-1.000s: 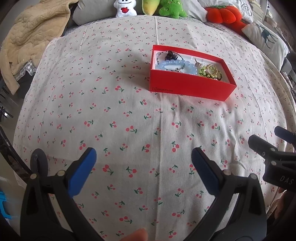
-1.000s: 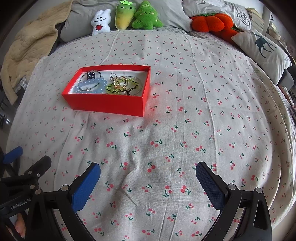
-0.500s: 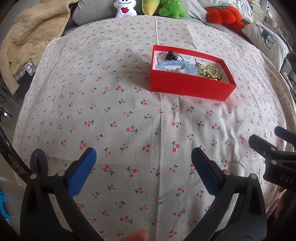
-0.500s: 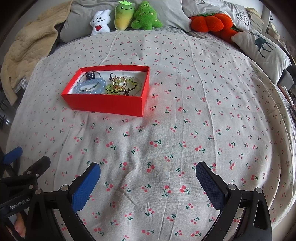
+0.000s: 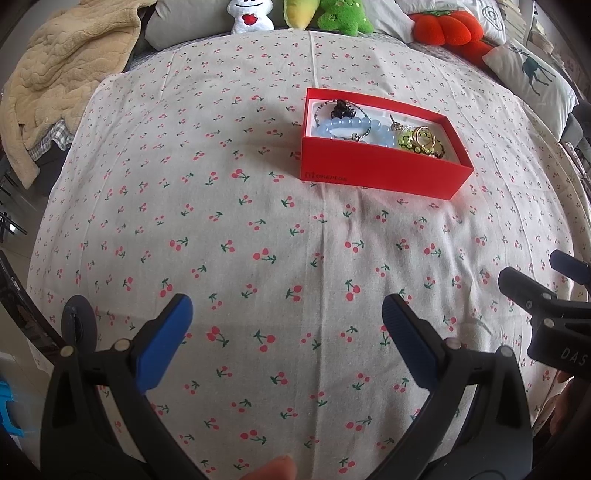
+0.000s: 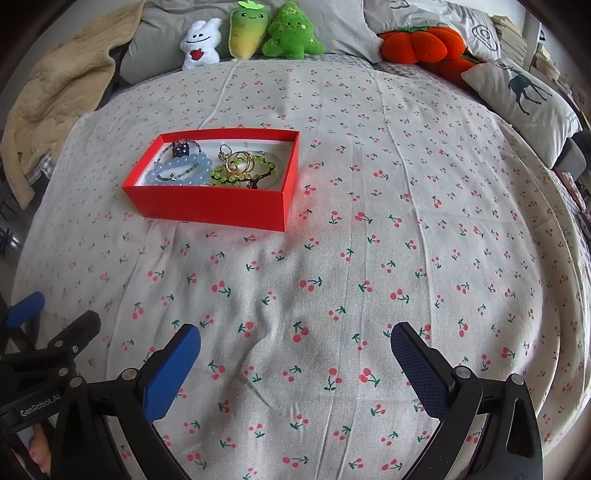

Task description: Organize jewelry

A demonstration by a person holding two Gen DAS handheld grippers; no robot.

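Observation:
A red box (image 5: 380,173) (image 6: 210,206) lies on the cherry-print bedspread, holding a pale blue bead bracelet (image 5: 351,129) (image 6: 181,168), a green bead bracelet (image 6: 236,173), gold rings (image 5: 424,134) (image 6: 240,162) and a dark beaded piece (image 6: 181,147). My left gripper (image 5: 286,317) is open near the bed's front edge, well short of the box, with nothing between its fingers. The right gripper (image 6: 295,341) is open too and empty, with the box far ahead to its left. Each gripper shows at the edge of the other's view.
Plush toys (image 6: 251,33) and an orange pumpkin cushion (image 6: 421,44) line the head of the bed. A deer-print pillow (image 6: 524,96) lies at the right, a beige blanket (image 5: 62,66) at the left. Bare bedspread (image 6: 369,221) surrounds the box.

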